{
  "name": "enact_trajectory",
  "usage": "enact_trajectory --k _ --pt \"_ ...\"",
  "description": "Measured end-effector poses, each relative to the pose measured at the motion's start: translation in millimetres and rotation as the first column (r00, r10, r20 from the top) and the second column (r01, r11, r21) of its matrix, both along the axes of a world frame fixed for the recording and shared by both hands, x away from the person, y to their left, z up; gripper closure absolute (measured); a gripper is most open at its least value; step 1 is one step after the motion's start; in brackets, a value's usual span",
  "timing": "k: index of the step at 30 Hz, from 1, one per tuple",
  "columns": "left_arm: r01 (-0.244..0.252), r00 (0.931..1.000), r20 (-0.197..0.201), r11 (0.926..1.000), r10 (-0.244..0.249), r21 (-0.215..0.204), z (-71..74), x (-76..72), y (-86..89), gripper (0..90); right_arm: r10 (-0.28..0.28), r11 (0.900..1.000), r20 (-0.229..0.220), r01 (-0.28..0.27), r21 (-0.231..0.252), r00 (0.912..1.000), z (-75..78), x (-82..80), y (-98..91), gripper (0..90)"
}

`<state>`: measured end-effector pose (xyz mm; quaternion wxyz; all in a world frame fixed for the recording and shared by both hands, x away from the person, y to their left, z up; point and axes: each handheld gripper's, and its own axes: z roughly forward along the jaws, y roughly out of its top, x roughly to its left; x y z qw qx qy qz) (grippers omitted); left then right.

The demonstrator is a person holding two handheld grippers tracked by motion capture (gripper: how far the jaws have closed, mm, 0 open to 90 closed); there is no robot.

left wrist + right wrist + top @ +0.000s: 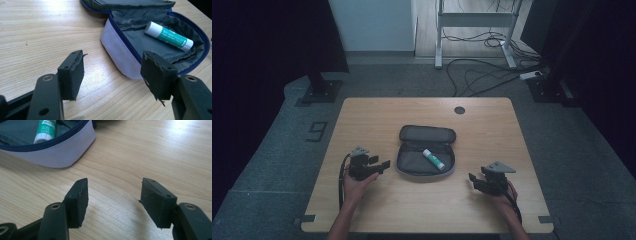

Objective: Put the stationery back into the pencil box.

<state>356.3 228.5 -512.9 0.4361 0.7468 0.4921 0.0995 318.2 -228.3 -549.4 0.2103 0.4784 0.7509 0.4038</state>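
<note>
High view: my left gripper sits just left of the open pouch, my right gripper well off to its right, both low over the table
Left gripper: jaws apart, nothing between them, pouch wall just ahead
Right gripper: jaws apart over bare wood, gripping nothing
Glue stick: lying inside the pouch, on its grey lining
Pouch: unzipped, lid folded back, mid-table

glue stick lies in open pouch, mid-table, between both grippers.
</note>
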Motion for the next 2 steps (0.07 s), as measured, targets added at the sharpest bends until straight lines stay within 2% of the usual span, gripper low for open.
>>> enact_trajectory --k 2 --pt "0.0 1.0 0.0 1.0 0.0 0.0 0.2 0.0 -0.1 35.8 -0.002 1.0 -0.002 0.002 -0.005 1.0 -0.3 0.2 -0.1 37.7"
